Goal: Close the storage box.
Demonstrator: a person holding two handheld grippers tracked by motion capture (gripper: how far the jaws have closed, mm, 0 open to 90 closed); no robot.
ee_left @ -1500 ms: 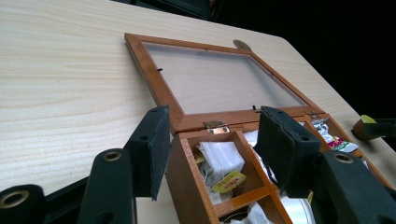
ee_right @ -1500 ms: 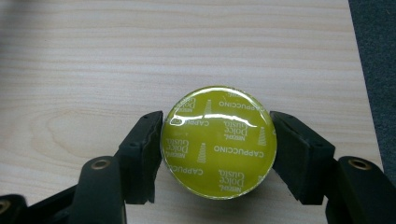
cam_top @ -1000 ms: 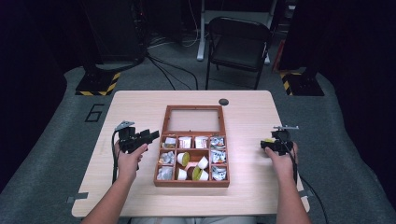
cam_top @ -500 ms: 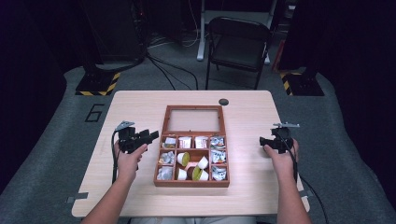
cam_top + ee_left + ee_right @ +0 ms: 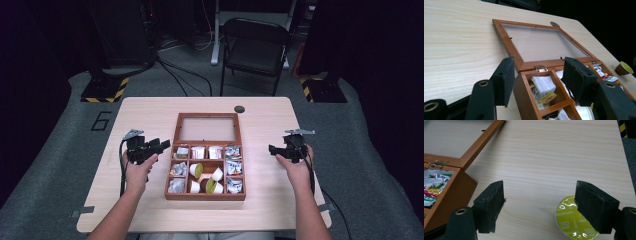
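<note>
From above, your left gripper (image 5: 162, 145) and right gripper (image 5: 273, 149) flank the box (image 5: 205, 190). Left gripper view: your jaws gape wide astride the box's corner. Right gripper view: jaws wide, a capsule (image 5: 570, 218) by your right jaw.

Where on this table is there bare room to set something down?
Bare patches: the table behind the open lid, the front strip before the wooden box, and left of the left gripper. Crowded: the box compartments, and the right side, where a green capsule sits under the right gripper.
</note>
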